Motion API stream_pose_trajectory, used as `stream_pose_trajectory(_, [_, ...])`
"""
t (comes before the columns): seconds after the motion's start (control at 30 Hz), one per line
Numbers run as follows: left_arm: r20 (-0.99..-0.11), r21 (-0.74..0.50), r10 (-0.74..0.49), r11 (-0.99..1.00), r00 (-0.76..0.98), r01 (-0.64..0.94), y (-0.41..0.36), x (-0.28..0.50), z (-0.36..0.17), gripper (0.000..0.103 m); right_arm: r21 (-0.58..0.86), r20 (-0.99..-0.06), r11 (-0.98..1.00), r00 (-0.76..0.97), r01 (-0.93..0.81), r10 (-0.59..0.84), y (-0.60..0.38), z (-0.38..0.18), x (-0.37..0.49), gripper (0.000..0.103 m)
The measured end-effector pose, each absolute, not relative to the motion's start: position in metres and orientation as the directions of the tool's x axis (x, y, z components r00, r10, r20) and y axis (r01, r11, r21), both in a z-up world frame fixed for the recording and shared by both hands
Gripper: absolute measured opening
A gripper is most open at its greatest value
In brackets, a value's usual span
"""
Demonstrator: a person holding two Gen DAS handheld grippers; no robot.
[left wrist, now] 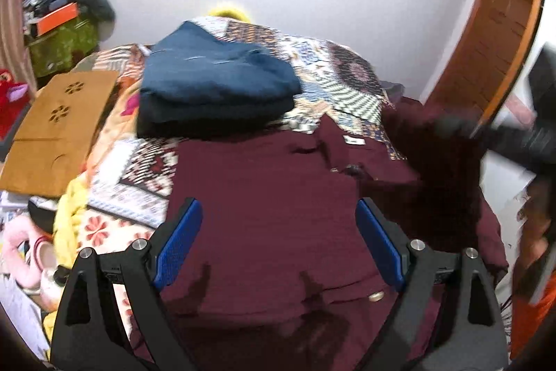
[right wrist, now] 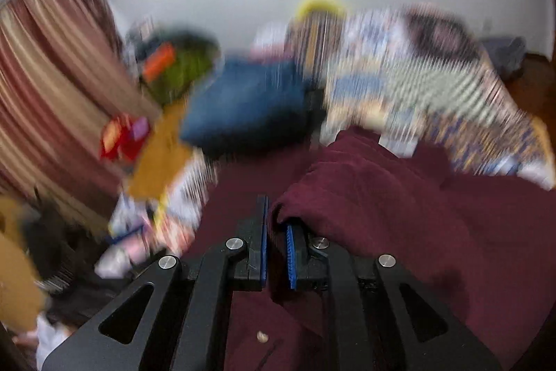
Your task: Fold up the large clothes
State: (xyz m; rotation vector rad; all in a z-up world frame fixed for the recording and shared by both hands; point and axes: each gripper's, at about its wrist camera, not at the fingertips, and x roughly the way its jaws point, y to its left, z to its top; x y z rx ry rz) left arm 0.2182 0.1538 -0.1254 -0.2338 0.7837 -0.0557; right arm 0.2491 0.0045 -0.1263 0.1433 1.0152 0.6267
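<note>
The right gripper (right wrist: 276, 228) pinches the maroon garment (right wrist: 399, 214); the left gripper (left wrist: 278, 232) hovers wide open above it, holding nothing. That thin pinch could slip mid-fold.

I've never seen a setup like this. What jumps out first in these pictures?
A big maroon garment spreads across the near end of a patchwork bed cover. The right gripper has its jaws shut on a bunched fold of it, while the left gripper hangs above it with jaws wide open. Behind lies a folded blue pile.
</note>
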Motion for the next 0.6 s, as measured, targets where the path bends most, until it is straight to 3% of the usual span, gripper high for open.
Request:
stream_pose_trajectory(0.1, [-0.707, -0.222, -0.109, 0.972, 0.699, -0.073, 0.168, 0.211, -0.131, 0.09, 0.401, -0.826, 0.822, 0.229, -0.404, 0.516, 0.017, -0.169, 0.248, 0.013])
stream_pose_trajectory(0.27, [-0.726, -0.202, -0.084, 0.975, 0.683, -0.095, 0.171, 0.212, -0.137, 0.09, 0.434, -0.826, 0.8, 0.171, -0.414, 0.536, 0.003, -0.17, 0.236, 0.022])
stream_pose_trajectory(0.47, [-0.726, -0.169, -0.094, 0.985, 0.682, -0.044, 0.146, 0.227, -0.132, 0.09, 0.371, -0.763, 0.826, 0.369, -0.424, 0.532, -0.053, -0.117, 0.218, 0.047])
stream_pose_trajectory(0.6, [-0.719, -0.092, -0.092, 0.995, 0.688, 0.038, 0.11, 0.238, -0.124, 0.09, 0.23, -0.727, 0.903, 0.552, -0.363, 0.408, -0.102, -0.091, 0.203, 0.052])
